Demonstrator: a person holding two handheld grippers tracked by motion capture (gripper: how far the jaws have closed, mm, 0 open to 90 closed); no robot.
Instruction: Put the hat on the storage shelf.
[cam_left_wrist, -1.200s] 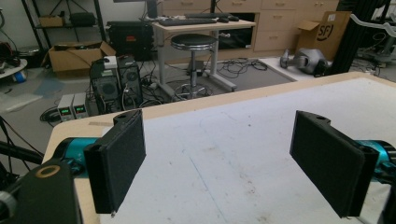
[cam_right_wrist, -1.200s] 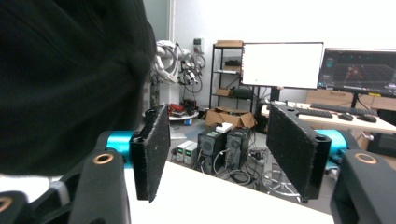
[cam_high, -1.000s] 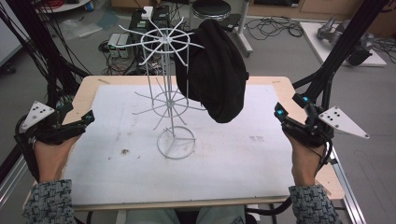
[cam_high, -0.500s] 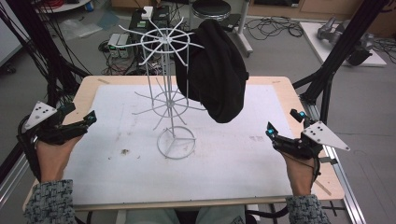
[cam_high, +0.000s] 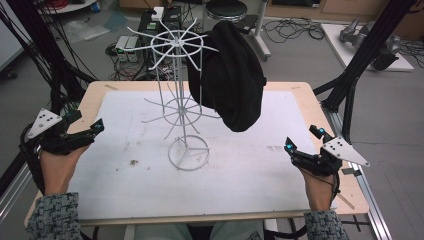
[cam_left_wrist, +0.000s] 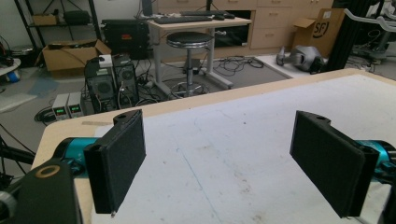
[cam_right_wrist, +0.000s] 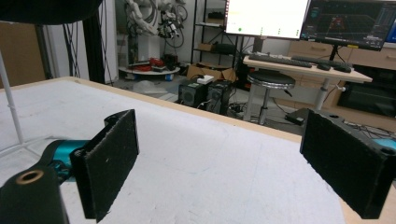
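White sheet (cam_high: 260, 165), faintly stained, perhaps dirt, covers wooden table (cam_high: 320, 107)

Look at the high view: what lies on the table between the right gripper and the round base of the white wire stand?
Nothing: in the high view, bare white table cover runs from the right gripper to the wire stand.

"SF" on cardboard box (cam_left_wrist: 323, 24)

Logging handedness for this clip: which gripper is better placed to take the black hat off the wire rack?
Probably the right gripper: the black hat hangs on the right side of the white wire rack. The left gripper, also open, would have to reach past the rack.
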